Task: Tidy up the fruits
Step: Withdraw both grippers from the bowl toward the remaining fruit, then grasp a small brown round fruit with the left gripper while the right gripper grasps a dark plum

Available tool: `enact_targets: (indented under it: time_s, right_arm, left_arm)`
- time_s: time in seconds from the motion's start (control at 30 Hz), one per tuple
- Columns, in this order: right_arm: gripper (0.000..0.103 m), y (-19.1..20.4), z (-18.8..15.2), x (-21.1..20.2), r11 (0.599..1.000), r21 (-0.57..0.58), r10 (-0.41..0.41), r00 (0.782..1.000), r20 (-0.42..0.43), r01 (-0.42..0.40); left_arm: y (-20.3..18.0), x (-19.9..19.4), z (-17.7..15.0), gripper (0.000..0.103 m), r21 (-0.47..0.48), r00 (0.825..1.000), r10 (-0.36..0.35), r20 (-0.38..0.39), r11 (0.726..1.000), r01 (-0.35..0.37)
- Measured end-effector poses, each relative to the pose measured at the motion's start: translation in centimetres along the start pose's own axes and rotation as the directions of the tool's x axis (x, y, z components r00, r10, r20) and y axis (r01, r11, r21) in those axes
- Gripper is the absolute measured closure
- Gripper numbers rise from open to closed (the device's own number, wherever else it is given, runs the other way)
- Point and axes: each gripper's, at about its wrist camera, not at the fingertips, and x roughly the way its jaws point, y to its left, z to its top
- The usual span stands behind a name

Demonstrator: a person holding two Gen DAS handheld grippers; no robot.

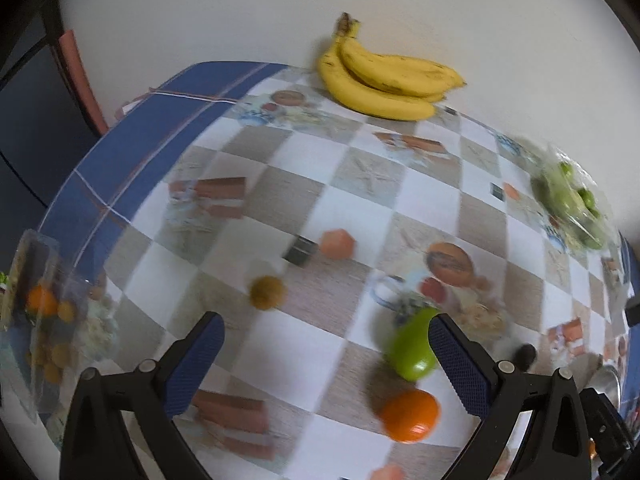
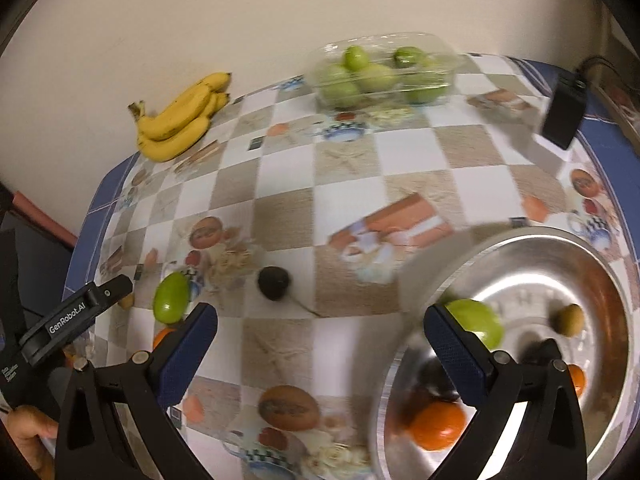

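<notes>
Since the tabletop (image 2: 280, 168) is the biggest thing in both feeds, I'll start there: checkered cloth, bananas (image 2: 180, 120) at 11 o'clock by the wall, a clear tub of green fruit (image 2: 380, 76) at 12. The metal bowl (image 2: 616, 280) sits at 4 o'clock in my right view and already has a green one, oranges and a small brownish fruit in it. My right tool (image 2: 320, 344) hangs over the bowl's near rim, fingers spread wide, nothing in them. The left tool (image 1: 326, 356) is spread wide too, also empty. What matters next: the loose green fruit (image 1: 412, 344) lies just inside the left tool's right finger, at 3 o'clock, long axis pointing roughly away from me, with the orange (image 1: 410, 416) right below it. Left's clearly nearer, I reckon.
</notes>
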Motion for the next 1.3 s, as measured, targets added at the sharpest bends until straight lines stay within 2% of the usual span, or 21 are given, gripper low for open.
enact_targets:
  time_s: [0.13, 0.23, 0.37, 0.6, 0.67, 0.73, 1.0, 1.3]
  right_arm:
    - [0.000, 1.3, 0.4, 1.1, 1.000, -0.015, -0.004, 1.000, -0.006, 0.004]
    - [0.000, 1.7, 0.7, 2.0, 1.000, -0.019, -0.013, 1.000, -0.014, 0.012]
    - [0.001, 2.0, 0.9, 3.5, 1.000, -0.015, -0.023, 0.999, -0.035, 0.022]
    - [0.024, 2.4, 1.2, 5.3, 0.999, -0.029, -0.042, 0.997, -0.061, 0.041]
    - [0.031, 2.5, 1.3, 5.6, 0.999, -0.033, -0.043, 0.997, -0.065, 0.041]
    - [0.036, 2.6, 1.4, 5.9, 0.998, -0.036, -0.044, 0.997, -0.069, 0.042]
    - [0.053, 3.0, 1.6, 7.1, 0.998, -0.051, -0.053, 0.994, -0.092, 0.049]
    - [0.066, 3.4, 1.6, 7.5, 0.996, -0.067, -0.058, 0.994, -0.097, 0.052]
  left_arm:
    - [1.7, 0.6, 0.8, 0.000, -0.010, 1.000, -0.005, 0.002, 1.000, 0.005]
    - [2.7, 1.3, 1.2, 0.000, -0.009, 1.000, 0.018, -0.004, 1.000, -0.018]
    - [3.1, 2.0, 1.8, 0.000, -0.012, 1.000, -0.012, -0.012, 1.000, 0.012]
    - [3.9, 3.2, 2.4, 0.004, -0.053, 0.998, -0.043, -0.044, 0.998, 0.041]
    - [4.1, 3.8, 2.5, 0.014, -0.071, 0.997, -0.057, -0.059, 0.996, 0.053]
    - [4.4, 4.4, 2.6, 0.018, -0.085, 0.995, -0.064, -0.073, 0.995, 0.058]
    - [5.0, 5.5, 2.8, 0.029, -0.112, 0.992, -0.087, -0.092, 0.991, 0.077]
    - [5.4, 6.4, 2.4, 0.060, -0.144, 0.984, -0.114, -0.137, 0.985, 0.094]
